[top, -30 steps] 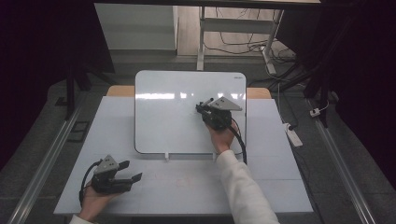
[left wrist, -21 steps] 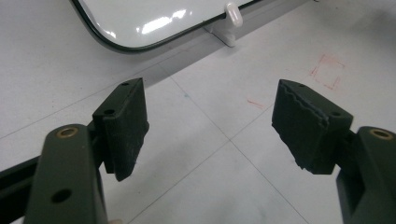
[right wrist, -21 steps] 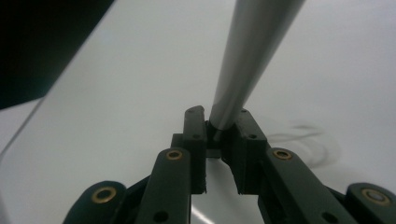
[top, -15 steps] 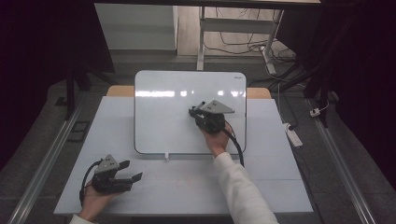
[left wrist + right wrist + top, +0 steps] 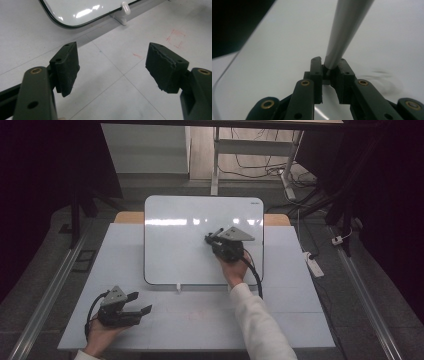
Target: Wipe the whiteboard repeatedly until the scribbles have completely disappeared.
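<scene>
Clamping grey marker [image 5: 345,32], right tool [image 5: 216,239] over whiteboard [image 5: 180,245]; left tool [image 5: 140,304] wide.

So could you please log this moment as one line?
right tool: shut on marker over whiteboard | left tool: open, empty, above table

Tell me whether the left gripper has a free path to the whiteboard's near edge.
Probably yes: the left gripper rests open on the table, and only bare tabletop lies between it and the whiteboard.
</scene>
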Available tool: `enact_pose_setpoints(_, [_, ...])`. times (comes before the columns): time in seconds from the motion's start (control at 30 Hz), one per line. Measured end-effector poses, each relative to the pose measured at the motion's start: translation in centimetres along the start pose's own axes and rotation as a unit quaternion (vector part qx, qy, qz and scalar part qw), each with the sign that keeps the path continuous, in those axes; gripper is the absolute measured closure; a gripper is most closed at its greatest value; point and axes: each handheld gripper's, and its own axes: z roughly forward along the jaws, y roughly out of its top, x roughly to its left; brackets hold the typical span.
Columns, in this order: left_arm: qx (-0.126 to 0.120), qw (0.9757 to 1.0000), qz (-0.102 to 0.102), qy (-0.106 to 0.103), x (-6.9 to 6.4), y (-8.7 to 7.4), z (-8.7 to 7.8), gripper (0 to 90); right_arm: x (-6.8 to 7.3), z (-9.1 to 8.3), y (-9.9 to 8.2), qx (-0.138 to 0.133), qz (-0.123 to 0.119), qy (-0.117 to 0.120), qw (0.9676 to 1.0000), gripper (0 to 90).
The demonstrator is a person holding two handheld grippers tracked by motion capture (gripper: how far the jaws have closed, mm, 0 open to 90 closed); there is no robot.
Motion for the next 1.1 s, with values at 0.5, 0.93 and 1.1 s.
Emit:
enact_pose_setpoints(0.5, [0.002,1.0,-0.001,0.0,0.1,0.0,0.2,27.2,-2.3,-2.4,-0.8,-0.033,0.048,-0.054,0.9968,77.3])
enact_pose_setpoints(0.93, [0.002,1.0,-0.003,0.001,0.2,0.0,0.2,27.2,-1.5,-2.7,-1.4,-0.027,0.028,-0.058,0.9975,77.3])
enact_pose_setpoints(1.1, [0.003,1.0,0.0,0.0,-0.1,0.0,0.2,27.2,-1.7,-2.4,-1.1,-0.017,0.007,-0.048,0.9987,77.3])
